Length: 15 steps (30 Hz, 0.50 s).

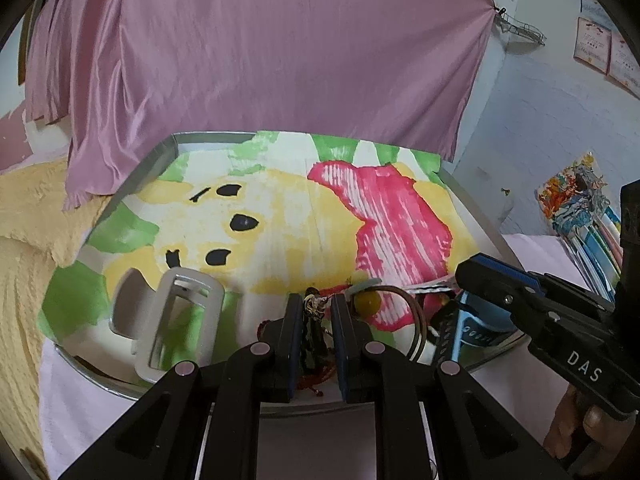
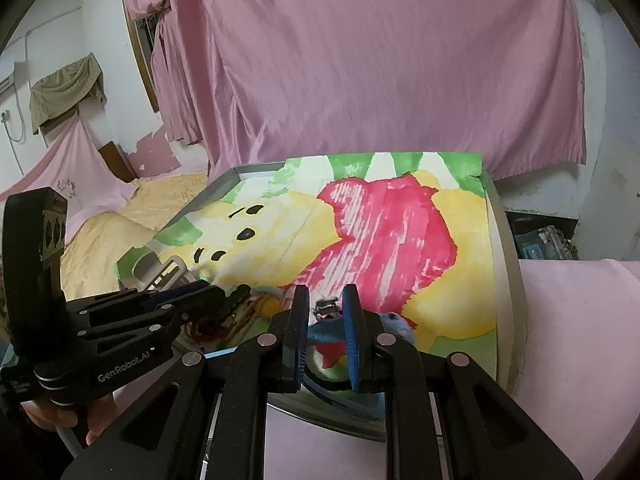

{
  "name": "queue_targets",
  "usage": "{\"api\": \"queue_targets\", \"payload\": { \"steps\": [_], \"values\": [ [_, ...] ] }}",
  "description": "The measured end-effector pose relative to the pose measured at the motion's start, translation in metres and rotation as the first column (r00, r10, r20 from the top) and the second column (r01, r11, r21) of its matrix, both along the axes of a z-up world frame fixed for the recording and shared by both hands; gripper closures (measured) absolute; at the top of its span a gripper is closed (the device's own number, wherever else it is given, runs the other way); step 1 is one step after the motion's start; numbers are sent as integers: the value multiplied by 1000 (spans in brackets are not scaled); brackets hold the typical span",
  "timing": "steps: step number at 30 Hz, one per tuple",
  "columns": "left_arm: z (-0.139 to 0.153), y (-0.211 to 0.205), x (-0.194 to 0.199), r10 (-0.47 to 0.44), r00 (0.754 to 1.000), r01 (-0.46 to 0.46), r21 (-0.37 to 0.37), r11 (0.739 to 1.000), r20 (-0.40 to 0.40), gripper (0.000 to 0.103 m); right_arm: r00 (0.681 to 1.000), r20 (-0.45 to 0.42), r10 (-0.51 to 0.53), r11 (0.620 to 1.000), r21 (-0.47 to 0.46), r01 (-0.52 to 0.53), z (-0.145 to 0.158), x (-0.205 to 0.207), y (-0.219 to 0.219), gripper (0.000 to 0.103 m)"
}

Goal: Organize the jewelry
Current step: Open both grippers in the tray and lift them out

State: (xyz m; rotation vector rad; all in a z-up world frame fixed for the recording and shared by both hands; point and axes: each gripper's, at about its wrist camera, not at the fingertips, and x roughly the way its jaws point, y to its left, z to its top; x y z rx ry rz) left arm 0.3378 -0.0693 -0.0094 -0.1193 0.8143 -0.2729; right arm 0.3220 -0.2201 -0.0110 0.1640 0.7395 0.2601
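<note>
A metal tray (image 1: 156, 160) lined with a bright bear-print paper holds the jewelry at its near edge. My left gripper (image 1: 315, 302) has its jaws narrowly apart around a dark beaded bracelet (image 1: 313, 320) with a frayed tip. Beside it lie a yellow bead (image 1: 368, 300), thin brown bangles (image 1: 416, 320) and a red bead string (image 1: 316, 380). My right gripper (image 2: 326, 308) straddles a blue watch strap (image 2: 320, 334) and a small metal charm (image 2: 326, 308), jaws narrowly apart. The right gripper also shows in the left wrist view (image 1: 496, 280).
A white plastic jewelry stand (image 1: 176, 320) lies at the tray's near left. The tray sits on a pink cloth (image 2: 580, 320). A pink curtain (image 1: 280, 40) hangs behind. Yellow bedding (image 1: 32, 220) is left. Stacked books (image 1: 580, 220) are right.
</note>
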Motion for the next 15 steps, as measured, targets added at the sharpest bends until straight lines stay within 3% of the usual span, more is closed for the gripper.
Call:
{"api": "queue_targets", "payload": {
  "steps": [4,6,7,15],
  "values": [
    [-2,0,1,14,1000,-14,14,1000,-16,89,1000,-7,-4,1000,20,4,0,1,-4,85],
    [-1,0,1,22,1000,-21,21,1000,-15,89,1000,10,-12,1000,19,12,3,-4,-5,69],
    [0,0,0,25,1000,-25,27,999,-11,89,1000,19,-15,1000,24,15,5,-6,-6,66],
    [10,-1,-10,32,999,-34,45,998,30,87,994,91,-60,997,61,54,18,-30,-21,63]
  ]
}}
